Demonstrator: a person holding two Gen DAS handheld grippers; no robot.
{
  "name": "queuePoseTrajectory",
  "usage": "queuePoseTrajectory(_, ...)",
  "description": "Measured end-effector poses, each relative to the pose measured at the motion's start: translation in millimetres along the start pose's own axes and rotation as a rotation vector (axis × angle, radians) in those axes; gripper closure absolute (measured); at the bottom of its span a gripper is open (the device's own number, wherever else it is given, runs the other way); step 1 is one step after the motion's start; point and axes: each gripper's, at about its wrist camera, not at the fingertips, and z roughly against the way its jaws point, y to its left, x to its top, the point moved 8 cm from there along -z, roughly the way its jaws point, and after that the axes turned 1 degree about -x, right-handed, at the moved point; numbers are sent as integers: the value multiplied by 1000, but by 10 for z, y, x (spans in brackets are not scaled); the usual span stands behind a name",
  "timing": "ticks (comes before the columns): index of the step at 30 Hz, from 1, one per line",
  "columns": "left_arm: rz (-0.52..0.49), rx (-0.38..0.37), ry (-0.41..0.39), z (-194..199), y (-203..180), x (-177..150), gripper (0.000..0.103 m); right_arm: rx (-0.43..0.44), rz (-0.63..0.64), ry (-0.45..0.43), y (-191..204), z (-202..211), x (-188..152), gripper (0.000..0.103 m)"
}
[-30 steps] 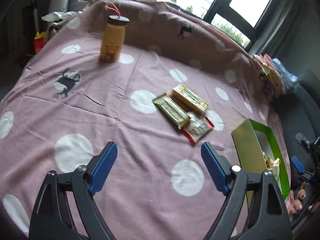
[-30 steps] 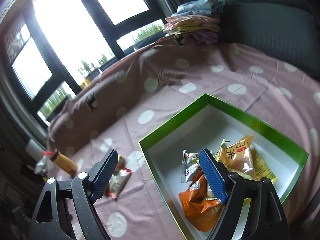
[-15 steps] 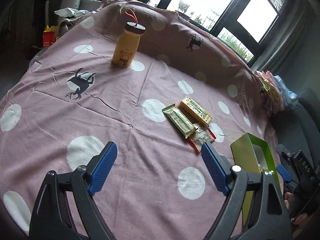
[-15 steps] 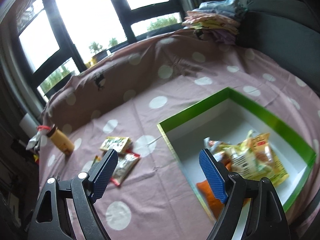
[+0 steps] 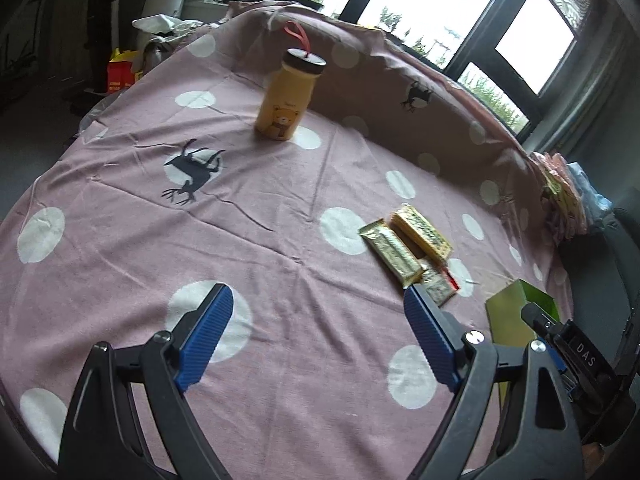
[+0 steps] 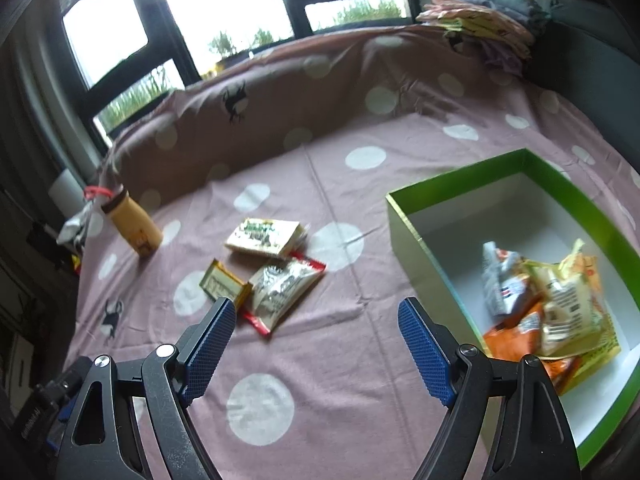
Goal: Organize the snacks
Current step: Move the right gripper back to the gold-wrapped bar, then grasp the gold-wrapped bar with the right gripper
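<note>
1. Now we are holding both the left gripper (image 5: 316, 338) and the right gripper (image 6: 316, 346) with fingers released, grasping nothing.
2. Three snack packets (image 6: 276, 272) are lying just beyond the right fingers; the green box (image 6: 404, 220) is sitting to their right.

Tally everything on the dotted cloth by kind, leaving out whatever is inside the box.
Loose snack packets: 3
Yellow bear bottle: 1
Green box: 1
Folded clothes pile: 1
Total: 6
</note>
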Motion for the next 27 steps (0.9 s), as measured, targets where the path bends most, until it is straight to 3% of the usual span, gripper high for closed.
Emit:
queuePoseTrajectory(5, 29, 93, 10, -56, 226, 34, 15, 41, 27, 87, 276, -257, -16, 19)
queuePoseTrajectory(8, 65, 105, 38, -112, 341, 31, 15, 91, 96, 161, 575, -534, 56, 19)
queuePoseTrajectory(13, 49, 144, 80, -186, 386, 1, 15, 45, 284, 233, 1009, -1040, 123, 19)
queuePoseTrajectory(19, 42, 157, 121, -257, 383, -38, 15, 45, 406, 359, 1247, -1566, -42, 19)
queuePoseTrajectory(22, 34, 151, 122, -272, 345, -49, 15, -19, 501, 318, 1279, -1667, -56, 21)
queuePoseTrajectory(24, 23, 146, 131, -285, 311, -64, 15, -14, 499, 326, 1289, -1698, -94, 31)
queuePoseTrajectory(25, 21, 136, 133, -289, 290, -68, 15, 12, 479, 334, 1304, -1704, -117, 44)
queuePoseTrajectory(27, 21, 116, 132, -289, 250, -68, 15, 23, 463, 307, 1310, -1680, -125, 54)
